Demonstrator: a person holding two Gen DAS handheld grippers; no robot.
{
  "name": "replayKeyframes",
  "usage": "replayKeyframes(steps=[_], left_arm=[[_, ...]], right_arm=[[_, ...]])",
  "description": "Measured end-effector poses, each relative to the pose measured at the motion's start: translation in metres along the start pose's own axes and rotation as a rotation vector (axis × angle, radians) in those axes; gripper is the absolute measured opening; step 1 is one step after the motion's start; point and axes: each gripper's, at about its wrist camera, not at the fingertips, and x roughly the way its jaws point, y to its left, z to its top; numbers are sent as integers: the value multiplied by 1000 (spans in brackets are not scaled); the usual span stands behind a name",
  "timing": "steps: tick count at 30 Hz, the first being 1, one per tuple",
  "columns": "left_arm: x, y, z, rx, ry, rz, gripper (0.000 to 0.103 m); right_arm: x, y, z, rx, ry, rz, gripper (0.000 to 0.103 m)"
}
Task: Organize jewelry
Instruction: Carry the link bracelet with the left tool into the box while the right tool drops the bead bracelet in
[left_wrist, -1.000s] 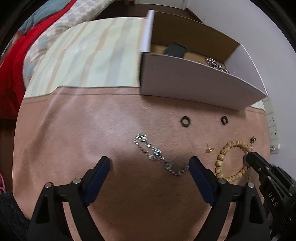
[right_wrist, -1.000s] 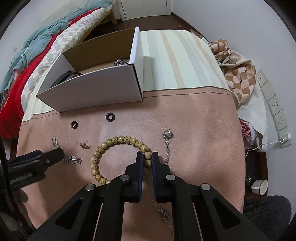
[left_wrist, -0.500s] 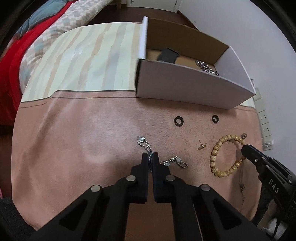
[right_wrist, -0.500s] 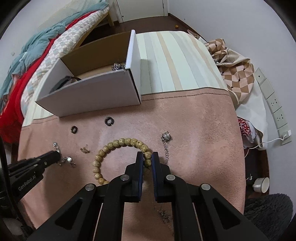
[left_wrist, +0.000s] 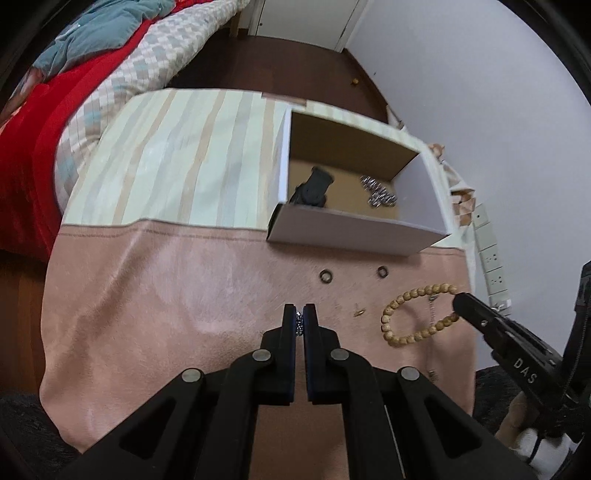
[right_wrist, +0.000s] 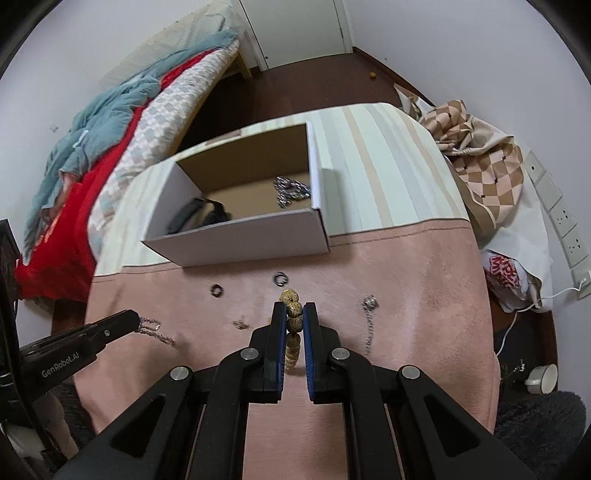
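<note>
My left gripper (left_wrist: 300, 320) is shut on a silver chain bracelet (left_wrist: 299, 325); in the right wrist view the chain (right_wrist: 153, 330) dangles from its tip (right_wrist: 135, 319) above the pink cloth. My right gripper (right_wrist: 294, 314) is shut on a wooden bead bracelet (right_wrist: 292, 308), lifted off the cloth; the left wrist view shows the bead loop (left_wrist: 413, 317) hanging from the right gripper's tip (left_wrist: 460, 300). An open white cardboard box (right_wrist: 236, 236) stands beyond, holding a black band (right_wrist: 195, 218) and a silver chain (right_wrist: 290, 190).
On the pink cloth (right_wrist: 406, 277) lie two dark rings (right_wrist: 216, 290) (right_wrist: 279, 278), a small gold earring (right_wrist: 240, 325) and a silver chain with pendant (right_wrist: 369, 321). A striped cloth (right_wrist: 369, 166) covers the far table. A bed is at left; wall sockets are at right.
My left gripper closed on the silver chain and lifted it off the cloth. My right gripper raised the bead bracelet. Both moved up and toward the box.
</note>
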Motion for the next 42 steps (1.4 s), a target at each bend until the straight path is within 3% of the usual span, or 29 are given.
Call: replayKeyframes(steps=[9,15,19,26,33,38,42], left_arm=[[-40,-30,37,46,-73,-81,1],[-61,-51,80,109,-144,-92,1],[-50,-56,113,136,-151,-74,1],[11,-43,151,127,-46,-44,1],[57,-30,170,124,49,-22,1],[66,-31,176,111,79,-23,2],[70,-34,179,89,99,32,5]], right_arm=[[-37,9,27,-7,-65,71,9],[-68,24,74,-46,-124,128,9],[-69,40,109,-109,-139,123,9],[-7,46,150,-104,-29,150,9],[50,42,147,-65,86,194,9],[63,42,143,-56,122,227,9],[83,29,143,-38,223,215,10]])
